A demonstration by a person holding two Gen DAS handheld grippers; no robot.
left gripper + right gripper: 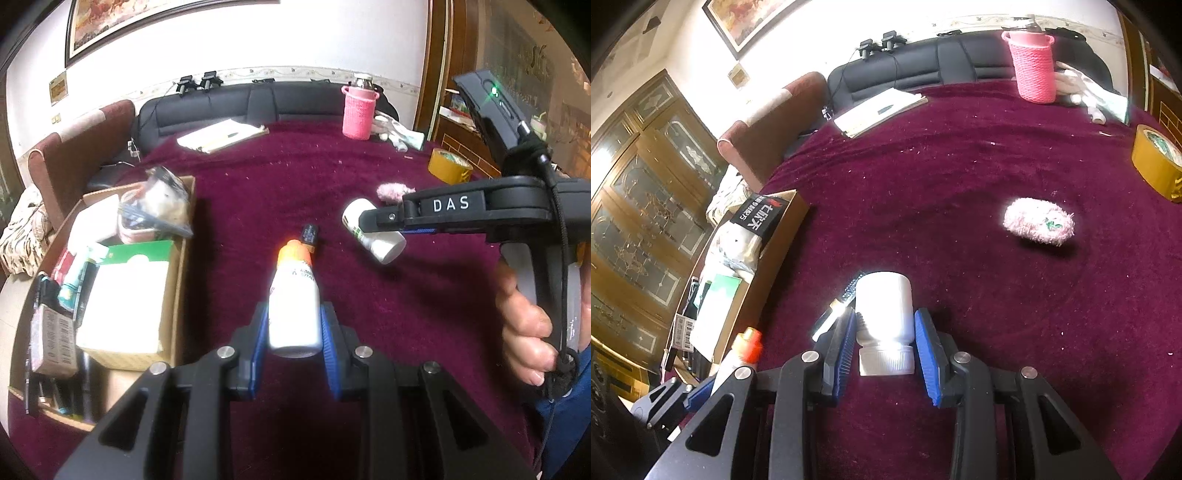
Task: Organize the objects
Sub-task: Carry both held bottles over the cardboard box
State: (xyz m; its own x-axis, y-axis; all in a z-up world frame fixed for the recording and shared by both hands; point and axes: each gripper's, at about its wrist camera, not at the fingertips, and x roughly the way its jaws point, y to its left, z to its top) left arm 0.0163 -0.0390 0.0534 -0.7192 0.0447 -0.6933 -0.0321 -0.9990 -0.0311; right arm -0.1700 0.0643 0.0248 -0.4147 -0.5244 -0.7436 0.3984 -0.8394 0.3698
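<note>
Left wrist view: left gripper (293, 325) is clamped on a white bottle with an orange cap (293, 295); the blue pads press its lower body and the cap points away from the camera, above the maroon tablecloth (295, 177). A small dark item (310, 234) lies on the cloth just beyond the cap; what it is cannot be told. At left, a cardboard box (183, 258) is packed with cartons and packets. At right, the right gripper (373, 229), held by a hand (524, 325), carries a white pill bottle (373, 232) sideways, off the cloth. A pink fuzzy object (391, 192) lies behind it. A roll of yellow tape (448, 166) and a pink knitted bottle sleeve (358, 112) stand farther back.

Right wrist view: right gripper (886, 343) is closed on the white pill bottle (884, 314), ribbed cap toward the camera, pads on both sides of the neck. The orange-capped bottle (744, 350) shows at lower left, beside the cardboard box (790, 221). The pink fuzzy object (1038, 220) lies well apart to the right.
</note>
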